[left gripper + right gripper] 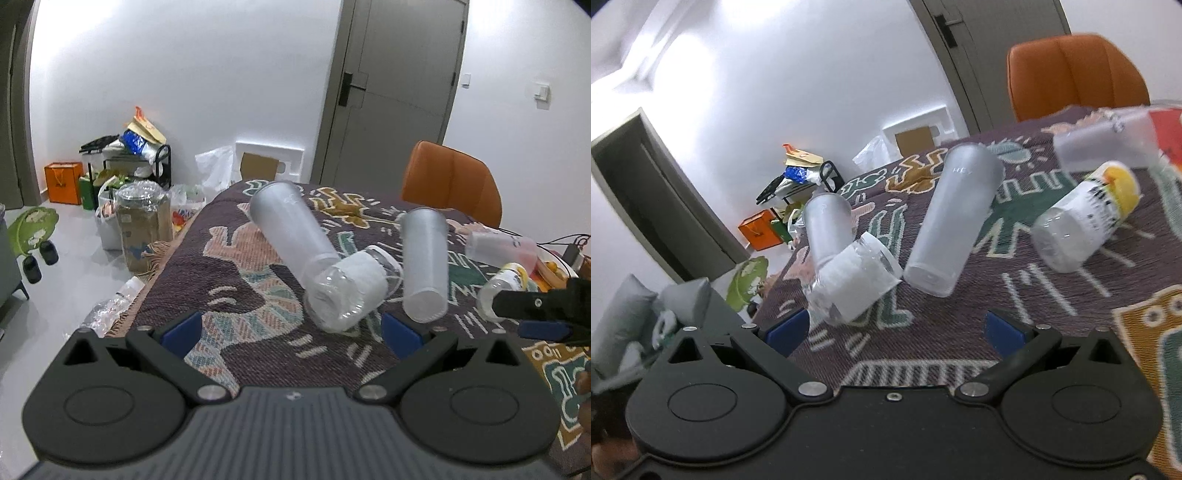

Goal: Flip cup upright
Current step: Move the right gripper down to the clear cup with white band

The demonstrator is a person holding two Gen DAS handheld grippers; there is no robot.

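While cups lie tipped on the patterned cloth, both tools wait.
Left gripper and right gripper gape, grasping nothing.

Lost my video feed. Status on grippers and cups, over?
Left gripper open, empty. Right gripper open, empty. Frosted cups lying on their sides, none upright. Clear labelled cup touches the left frosted one.

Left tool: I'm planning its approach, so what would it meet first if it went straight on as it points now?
Probably the clear cup with the white label, lying on its side on the patterned cloth. It sits just beyond the open left tool, slightly right of centre. Depth is hard to judge here.
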